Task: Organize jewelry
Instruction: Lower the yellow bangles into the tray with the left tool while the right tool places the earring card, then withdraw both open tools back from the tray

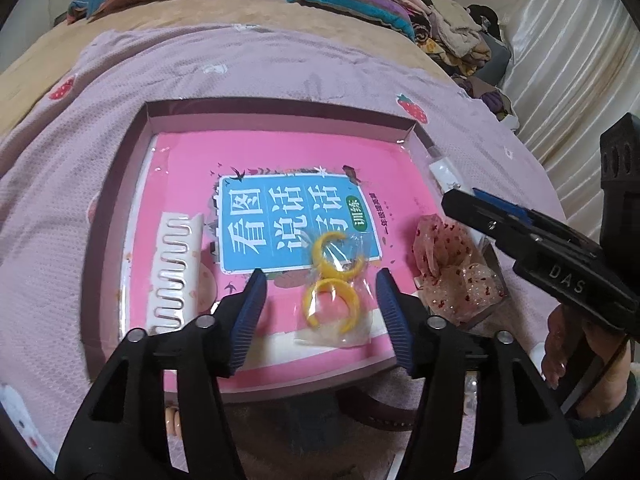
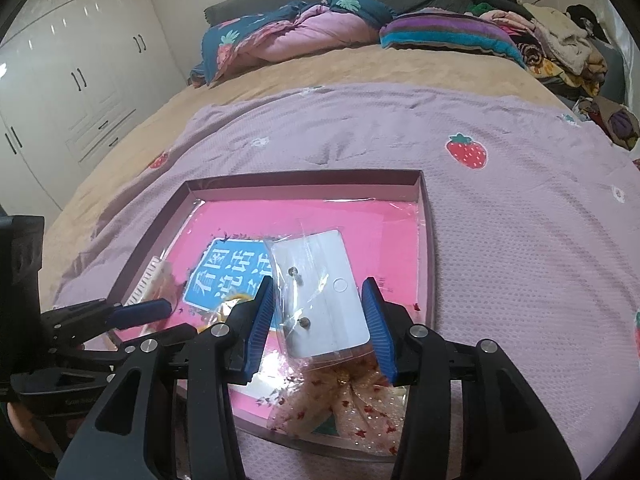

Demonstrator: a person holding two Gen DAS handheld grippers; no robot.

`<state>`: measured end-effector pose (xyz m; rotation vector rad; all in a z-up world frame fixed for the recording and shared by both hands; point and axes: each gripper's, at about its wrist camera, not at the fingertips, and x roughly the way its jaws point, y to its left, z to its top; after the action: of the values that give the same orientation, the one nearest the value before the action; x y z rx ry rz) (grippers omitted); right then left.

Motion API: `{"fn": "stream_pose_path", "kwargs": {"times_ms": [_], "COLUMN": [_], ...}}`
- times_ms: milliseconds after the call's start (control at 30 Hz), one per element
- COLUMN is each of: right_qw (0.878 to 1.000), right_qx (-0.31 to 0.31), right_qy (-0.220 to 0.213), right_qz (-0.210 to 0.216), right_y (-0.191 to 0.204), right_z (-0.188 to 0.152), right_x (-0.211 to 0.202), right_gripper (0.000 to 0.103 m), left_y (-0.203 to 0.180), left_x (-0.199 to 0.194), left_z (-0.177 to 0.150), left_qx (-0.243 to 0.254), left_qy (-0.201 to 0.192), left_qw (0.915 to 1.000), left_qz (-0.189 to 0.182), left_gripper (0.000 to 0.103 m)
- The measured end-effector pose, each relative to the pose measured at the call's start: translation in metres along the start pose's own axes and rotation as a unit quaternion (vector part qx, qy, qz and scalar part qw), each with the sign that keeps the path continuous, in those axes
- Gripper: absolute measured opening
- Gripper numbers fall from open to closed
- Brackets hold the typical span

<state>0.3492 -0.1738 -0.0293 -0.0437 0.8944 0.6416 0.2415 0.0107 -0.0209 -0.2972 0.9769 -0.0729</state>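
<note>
A shallow box (image 1: 132, 184) on the bed holds a pink book (image 1: 280, 152). On the book lies a clear bag with yellow hoop earrings (image 1: 334, 280). My left gripper (image 1: 323, 308) is open and straddles the bag, its blue pads clear of it on both sides. My right gripper (image 2: 318, 324) is shut on a white earring card (image 2: 326, 300) in a clear sleeve and holds it above the box's right side. Below the card a sheer bow with red dots (image 2: 340, 400) lies at the near right corner. A white comb (image 1: 174, 276) rests at the left of the box.
The box sits on a lilac strawberry blanket (image 2: 500, 240) over a tan bedspread. A folded quilt (image 2: 280, 36) and a striped pillow (image 2: 448, 34) lie at the head of the bed, a clothes heap (image 2: 560, 44) at the far right, white wardrobes (image 2: 80, 80) to the left. A hand (image 1: 560, 344) grips the right tool.
</note>
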Motion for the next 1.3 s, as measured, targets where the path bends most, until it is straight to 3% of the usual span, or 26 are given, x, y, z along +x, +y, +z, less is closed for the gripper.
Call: {"fn": "stream_pose_path", "kwargs": {"times_ms": [67, 400, 533, 600, 767, 1300], "right_qw": [1.000, 0.999, 0.999, 0.999, 0.998, 0.993], "right_qx": [0.001, 0.026, 0.027, 0.028, 0.025, 0.025], "right_qy": [-0.001, -0.026, -0.035, -0.039, -0.053, -0.110], "right_qz": [0.005, 0.012, 0.013, 0.012, 0.016, 0.030], "right_y": [0.000, -0.006, -0.004, -0.003, 0.002, 0.020], "right_z": [0.001, -0.005, -0.011, -0.013, -0.018, -0.029], "right_x": [-0.003, -0.030, -0.046, -0.054, -0.075, -0.136], "right_gripper": [0.045, 0.074, 0.078, 0.088, 0.091, 0.095], "left_y": [-0.001, -0.003, -0.001, 0.000, 0.000, 0.005], "left_x": [-0.005, -0.029, -0.039, -0.044, -0.060, -0.103], "left_z": [0.001, -0.001, -0.004, -0.004, -0.008, -0.018], "left_qx": [0.000, -0.017, -0.027, -0.030, -0.040, -0.053], "left_qy": [-0.005, -0.024, -0.030, -0.033, -0.043, -0.080], "left_qw": [1.0000, 0.9993, 0.9988, 0.9986, 0.9980, 0.9949], "left_qz": [0.002, 0.022, 0.028, 0.029, 0.025, 0.031], "left_gripper": [0.056, 0.071, 0.079, 0.083, 0.093, 0.093]}}
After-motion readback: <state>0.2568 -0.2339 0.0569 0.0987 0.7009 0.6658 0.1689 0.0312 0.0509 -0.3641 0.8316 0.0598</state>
